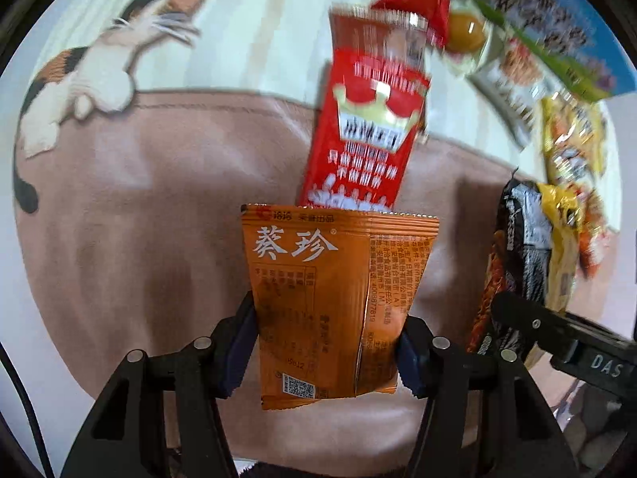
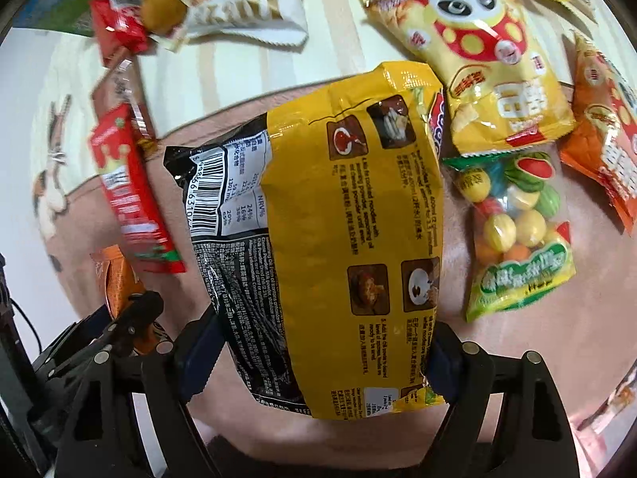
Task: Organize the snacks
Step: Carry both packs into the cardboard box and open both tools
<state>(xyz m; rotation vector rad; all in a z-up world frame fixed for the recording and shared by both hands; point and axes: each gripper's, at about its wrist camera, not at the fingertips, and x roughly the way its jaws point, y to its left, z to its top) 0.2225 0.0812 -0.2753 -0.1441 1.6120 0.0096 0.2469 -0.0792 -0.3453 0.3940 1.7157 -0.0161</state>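
Over the pink mat (image 1: 119,239), left gripper (image 1: 326,342) clamps an orange packet (image 1: 334,302), right gripper (image 2: 322,362) pinches the noodle bag (image 2: 338,239); probably mid-carry, next drop each by the pile at 1 o'clock.

A cat-print mat (image 1: 91,67) lies under a pinkish-brown cloth (image 1: 139,239).

— What sort of place were you working in?
— A home, it seemed. Your bench wore a soft cloth printed with a calico cat (image 1: 83,75) and pale stripes, and household snacks lay on it: a panda crisp bag (image 2: 473,51), fruit-shaped candy (image 2: 517,235).
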